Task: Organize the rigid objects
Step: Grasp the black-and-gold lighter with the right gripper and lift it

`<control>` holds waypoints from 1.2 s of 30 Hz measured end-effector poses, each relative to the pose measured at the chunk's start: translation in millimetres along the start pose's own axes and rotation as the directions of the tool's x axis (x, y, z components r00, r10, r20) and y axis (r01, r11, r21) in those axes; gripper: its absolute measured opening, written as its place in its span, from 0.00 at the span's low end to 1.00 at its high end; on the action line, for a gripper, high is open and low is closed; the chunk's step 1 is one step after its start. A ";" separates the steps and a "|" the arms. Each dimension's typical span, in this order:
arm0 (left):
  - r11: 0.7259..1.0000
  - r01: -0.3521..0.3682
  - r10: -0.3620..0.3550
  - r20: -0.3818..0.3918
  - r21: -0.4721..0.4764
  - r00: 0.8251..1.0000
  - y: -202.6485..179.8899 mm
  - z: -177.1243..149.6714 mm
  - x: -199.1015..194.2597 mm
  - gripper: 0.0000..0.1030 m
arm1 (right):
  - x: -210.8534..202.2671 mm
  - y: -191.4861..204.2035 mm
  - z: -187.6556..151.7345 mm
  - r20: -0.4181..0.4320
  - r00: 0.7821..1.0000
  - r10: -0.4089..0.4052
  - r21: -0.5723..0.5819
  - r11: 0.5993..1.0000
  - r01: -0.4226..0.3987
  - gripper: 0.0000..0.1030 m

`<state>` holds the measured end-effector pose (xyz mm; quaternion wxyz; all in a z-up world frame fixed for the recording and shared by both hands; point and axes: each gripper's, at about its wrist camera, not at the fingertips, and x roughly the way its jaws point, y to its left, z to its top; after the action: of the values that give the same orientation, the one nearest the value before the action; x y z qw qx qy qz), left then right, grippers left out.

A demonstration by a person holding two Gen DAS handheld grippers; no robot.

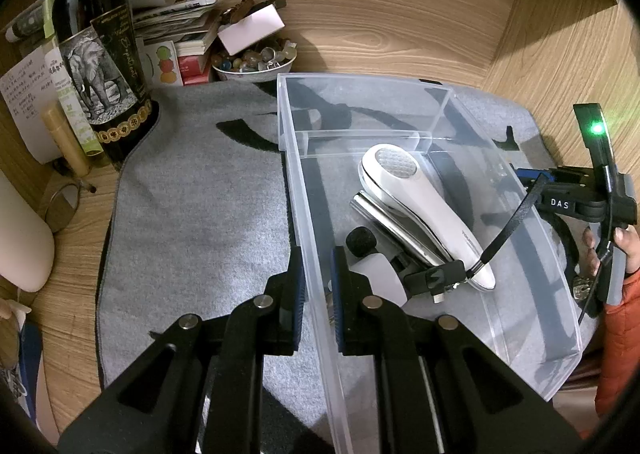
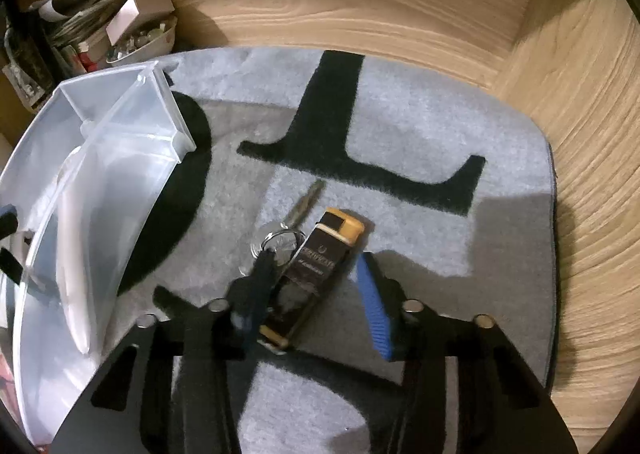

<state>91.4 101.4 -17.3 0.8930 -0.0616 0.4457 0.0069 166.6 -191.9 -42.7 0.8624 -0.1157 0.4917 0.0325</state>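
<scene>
Right hand-held gripper low over grey mat, fingers apart, straddling lighter. Lighter's long axis runs along fingers, pointing away. Dark glossy body, orange ends. Metal keys touching its left side. Left hand-held gripper clamped on clear plastic bin wall.

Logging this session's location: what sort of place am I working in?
Probably a home desk or shelf nook: wood-grain surfaces, a wine bottle, stacked papers, a bowl of trinkets.
</scene>
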 end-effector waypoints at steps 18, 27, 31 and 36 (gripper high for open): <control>1.000 -0.007 0.007 -0.003 0.005 1.000 -0.9 1.1 0.0 0.11 | -41.6 11.3 -5.8 0.126 0.992 -0.001 -0.008 1.000 0.002 0.21; 1.000 -0.007 0.007 -0.003 0.005 1.000 -0.9 1.2 0.2 0.11 | -87.3 38.2 1.1 0.251 0.966 0.055 -0.067 0.997 -0.040 0.21; 1.000 -0.007 0.007 -0.003 0.005 1.000 -1.0 1.2 0.2 0.11 | -106.6 54.0 2.1 0.303 0.947 0.108 -0.105 0.991 -0.079 0.21; 1.000 -0.007 0.007 -0.003 0.005 1.000 -1.2 1.2 0.2 0.11 | -126.2 79.3 0.3 0.341 0.923 0.177 -0.159 0.979 -0.129 0.21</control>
<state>92.5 100.4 -16.6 0.8925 -0.0578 0.4472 0.0087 88.5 -107.6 52.1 0.9218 -0.1267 0.3328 0.1532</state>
